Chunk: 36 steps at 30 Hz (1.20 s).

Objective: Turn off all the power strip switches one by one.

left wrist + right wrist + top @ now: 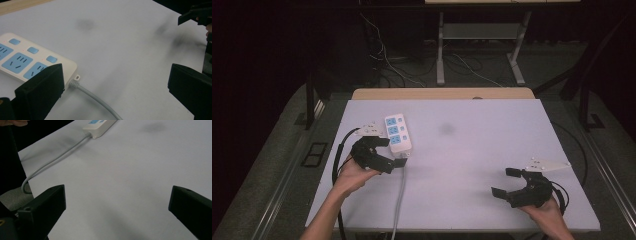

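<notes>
The left gripper (393,152) is hovering wide open just at seven o'clock of the white power strip (397,132); the right gripper (506,181) is gaping open, well apart at four o'clock.

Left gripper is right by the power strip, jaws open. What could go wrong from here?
1. The left gripper sits at the cord end of the power strip; closing there may catch the cord rather than the body.
2. The cord runs off the table's near edge, so lifting the strip could drag or snag it.
3. The right gripper is open and far off, so it cannot steady the strip quickly.
</notes>
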Available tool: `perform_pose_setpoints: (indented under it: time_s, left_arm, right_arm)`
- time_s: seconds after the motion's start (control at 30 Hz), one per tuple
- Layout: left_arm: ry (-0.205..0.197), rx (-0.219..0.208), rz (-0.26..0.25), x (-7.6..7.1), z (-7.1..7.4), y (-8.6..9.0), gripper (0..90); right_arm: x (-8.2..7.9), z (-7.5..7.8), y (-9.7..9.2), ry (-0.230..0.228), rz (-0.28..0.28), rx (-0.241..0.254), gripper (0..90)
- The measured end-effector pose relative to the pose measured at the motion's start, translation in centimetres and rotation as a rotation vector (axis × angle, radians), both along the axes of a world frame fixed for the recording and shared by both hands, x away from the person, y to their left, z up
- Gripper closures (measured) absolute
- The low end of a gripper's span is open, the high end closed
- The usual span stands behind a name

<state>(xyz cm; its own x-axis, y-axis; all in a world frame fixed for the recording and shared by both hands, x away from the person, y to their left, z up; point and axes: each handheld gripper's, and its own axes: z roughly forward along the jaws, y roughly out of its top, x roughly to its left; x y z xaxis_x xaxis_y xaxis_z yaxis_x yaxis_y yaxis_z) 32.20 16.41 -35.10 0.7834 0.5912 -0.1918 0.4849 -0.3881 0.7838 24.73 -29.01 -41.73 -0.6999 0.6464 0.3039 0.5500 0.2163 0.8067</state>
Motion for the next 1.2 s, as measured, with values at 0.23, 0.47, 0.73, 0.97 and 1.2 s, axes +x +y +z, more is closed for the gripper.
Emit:
perform_pose_setpoints:
  time_s: [0.23,0.47,0.73,0.97,1.2]
  left_arm:
    - [0.004,0.016,-0.011,1.2,0.5,-0.1,0.0]
    - [0.011,0.038,-0.019,2.5,0.4,-0.4,0.0]
    - [0.019,0.037,-0.006,4.0,0.1,0.0,0.2]
    - [0.027,0.041,0.011,5.0,0.1,0.4,1.6]
    - [0.036,0.056,0.009,5.9,0.0,0.3,5.9]
  right_arm:
    - [0.0,0.0,0.0,-0.001,-0.004,0.001,1.0]
    - [-0.1,0.0,0.0,-0.003,-0.003,0.001,1.0]
    - [0.0,-0.1,0.1,0.003,0.001,-0.011,1.0]
    - [0.0,-0.1,0.1,0.005,0.002,-0.01,1.0]
    - [0.0,-0.2,0.1,0.006,0.0,-0.01,1.0]
